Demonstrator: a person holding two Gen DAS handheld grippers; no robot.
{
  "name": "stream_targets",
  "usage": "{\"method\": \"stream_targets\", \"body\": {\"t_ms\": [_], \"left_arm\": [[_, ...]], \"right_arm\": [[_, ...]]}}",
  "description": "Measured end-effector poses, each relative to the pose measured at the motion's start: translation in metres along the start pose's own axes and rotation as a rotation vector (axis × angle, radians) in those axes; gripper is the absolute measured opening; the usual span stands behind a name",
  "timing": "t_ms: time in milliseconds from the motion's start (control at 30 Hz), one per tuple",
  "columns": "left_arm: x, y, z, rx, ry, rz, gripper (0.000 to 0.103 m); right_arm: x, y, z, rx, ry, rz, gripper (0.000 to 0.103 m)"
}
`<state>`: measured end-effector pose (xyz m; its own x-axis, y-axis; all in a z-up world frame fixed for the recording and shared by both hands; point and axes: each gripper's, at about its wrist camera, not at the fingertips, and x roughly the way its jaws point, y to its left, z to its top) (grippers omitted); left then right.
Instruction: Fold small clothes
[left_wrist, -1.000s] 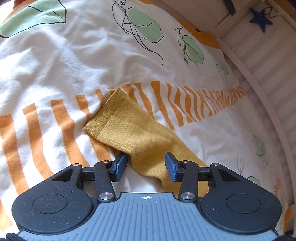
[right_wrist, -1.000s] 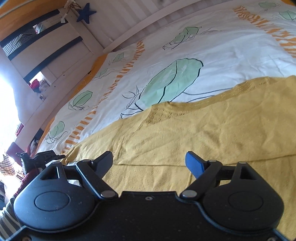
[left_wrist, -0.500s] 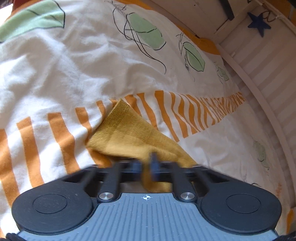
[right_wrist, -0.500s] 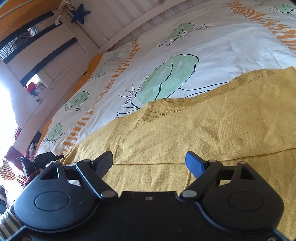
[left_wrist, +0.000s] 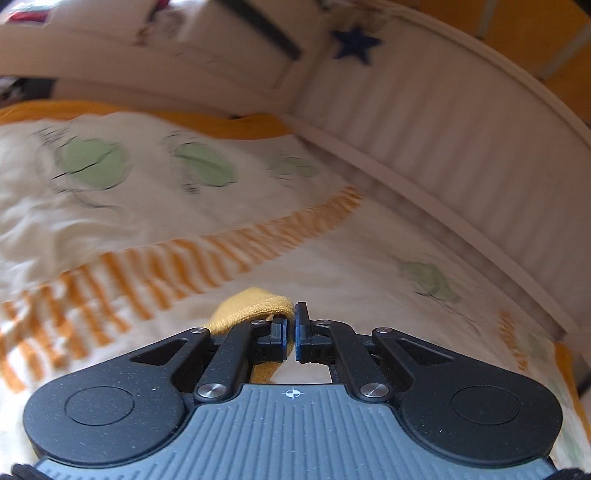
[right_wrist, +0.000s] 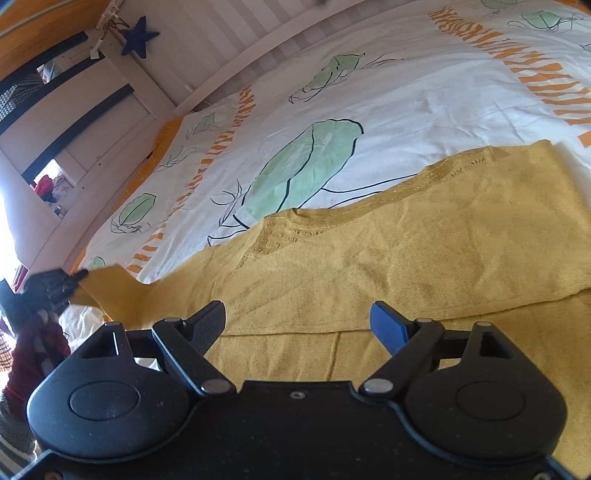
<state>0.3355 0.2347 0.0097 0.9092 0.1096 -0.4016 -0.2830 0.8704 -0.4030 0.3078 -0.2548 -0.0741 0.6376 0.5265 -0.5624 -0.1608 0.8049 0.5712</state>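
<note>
Left wrist view showed our left gripper (left_wrist: 291, 334) clenched on the cuff of a mustard-yellow knit sweater (left_wrist: 248, 309), a soft fold of it bunched just left of the closed fingertips and draped below them. In the right wrist view, the body of the sweater (right_wrist: 424, 251) lay spread flat directly ahead of and under our right gripper (right_wrist: 297, 323), whose jaws stood wide apart with nothing between them. Far to that gripper's left we could see the sleeve lifted off the bed by the left gripper. We judged the knit to be light, limp and a little stretchy, likely to sag and trail when raised, so cuffs, hem corners and shoulder seams seemed the best places to pinch. The surface was a soft white duvet (right_wrist: 406, 96) printed with green leaves and orange stripes. Beyond it stood a white slatted bed rail (left_wrist: 424, 122) with a dark blue star (right_wrist: 140, 38).
</note>
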Motion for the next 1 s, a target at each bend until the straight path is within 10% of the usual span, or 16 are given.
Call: {"method": "stream_targets", "body": {"t_ms": [433, 833, 1000], "left_arm": [[0.001, -0.146, -0.097, 0.223, 0.178, -0.321, 0.003], [0.016, -0.203, -0.189, 0.336, 0.416, -0.402, 0.005], [0.013, -0.211, -0.204, 0.437, 0.510, -0.467, 0.046]], "right_arm": [[-0.024, -0.024, 0.016, 0.063, -0.061, -0.054, 0.087], [-0.040, -0.041, 0.030, 0.099, -0.116, -0.103, 0.087], [-0.044, -0.044, 0.036, 0.082, -0.135, -0.138, 0.087]]}}
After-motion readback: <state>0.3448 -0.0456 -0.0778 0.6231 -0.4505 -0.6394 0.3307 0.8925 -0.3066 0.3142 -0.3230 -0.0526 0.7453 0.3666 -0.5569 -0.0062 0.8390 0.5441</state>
